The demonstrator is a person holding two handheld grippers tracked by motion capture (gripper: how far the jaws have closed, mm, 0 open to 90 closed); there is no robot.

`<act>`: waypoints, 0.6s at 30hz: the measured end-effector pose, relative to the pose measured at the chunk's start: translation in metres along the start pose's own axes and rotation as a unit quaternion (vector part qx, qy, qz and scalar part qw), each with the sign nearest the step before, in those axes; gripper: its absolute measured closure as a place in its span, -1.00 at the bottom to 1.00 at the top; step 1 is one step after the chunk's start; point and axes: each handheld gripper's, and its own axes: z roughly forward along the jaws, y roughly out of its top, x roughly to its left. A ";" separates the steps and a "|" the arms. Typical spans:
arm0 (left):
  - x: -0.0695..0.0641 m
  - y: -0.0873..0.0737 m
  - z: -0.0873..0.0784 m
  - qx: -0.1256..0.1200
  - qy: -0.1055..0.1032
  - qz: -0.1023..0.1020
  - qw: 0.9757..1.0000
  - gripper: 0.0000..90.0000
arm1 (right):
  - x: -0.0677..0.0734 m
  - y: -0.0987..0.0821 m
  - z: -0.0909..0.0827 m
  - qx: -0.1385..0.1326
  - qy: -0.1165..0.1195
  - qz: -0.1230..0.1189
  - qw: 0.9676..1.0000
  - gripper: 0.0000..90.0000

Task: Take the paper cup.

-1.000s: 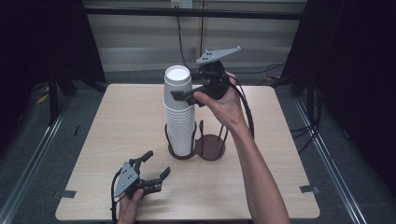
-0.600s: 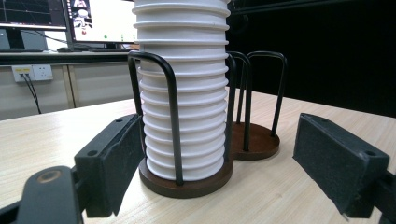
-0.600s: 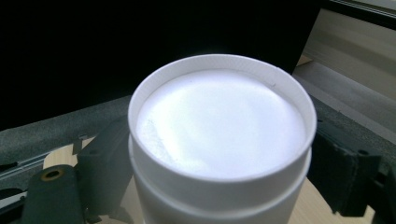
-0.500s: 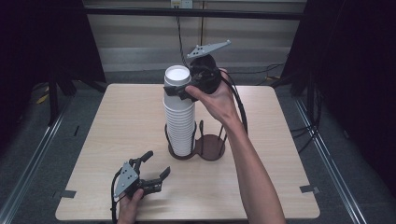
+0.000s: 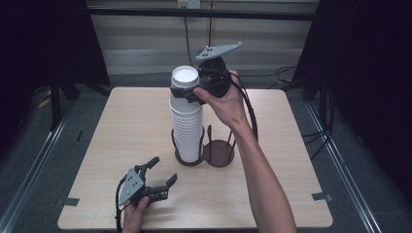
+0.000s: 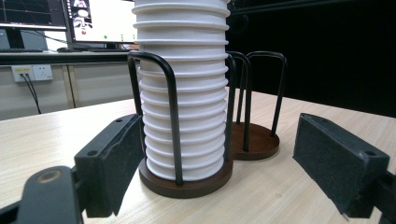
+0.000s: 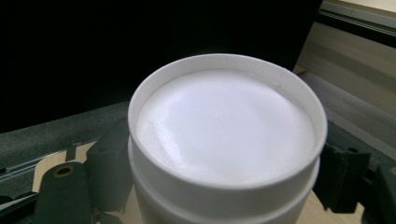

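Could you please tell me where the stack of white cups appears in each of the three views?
High view: stack of white cups, centre, in the wire holder.
Left gripper view: centre, behind the holder's black wire loop.
Right gripper view: its upturned top cup, centre.
Shared landmark: the wooden table.

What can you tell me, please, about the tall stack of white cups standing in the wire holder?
The tall stack of white paper cups stands upright, nested upside down, so the top cup's recessed base faces up and ribbed rims ring the column. Its foot sits in the left ring of the dark two-ring holder with black wire uprights, near the middle of the pale wooden table. The right gripper has its jaws either side of the top cup, seemingly closed on it.
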 end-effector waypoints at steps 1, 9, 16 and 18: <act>0.000 0.000 0.000 0.000 0.000 0.000 1.000 -0.65 | 0.000 0.000 -0.001 -0.003 0.000 0.001 1.000 -0.54; 0.000 0.000 0.000 0.000 0.000 0.000 1.000 -0.65 | 0.001 0.007 -0.007 -0.029 -0.004 0.003 1.000 -0.53; 0.000 0.000 0.000 0.000 0.000 0.000 1.000 -0.65 | 0.003 0.010 -0.014 -0.054 -0.008 0.002 0.999 -0.52; 0.000 0.000 0.000 0.000 0.000 0.000 1.000 -0.65 | 0.002 0.011 -0.015 -0.062 -0.009 0.004 0.998 -0.52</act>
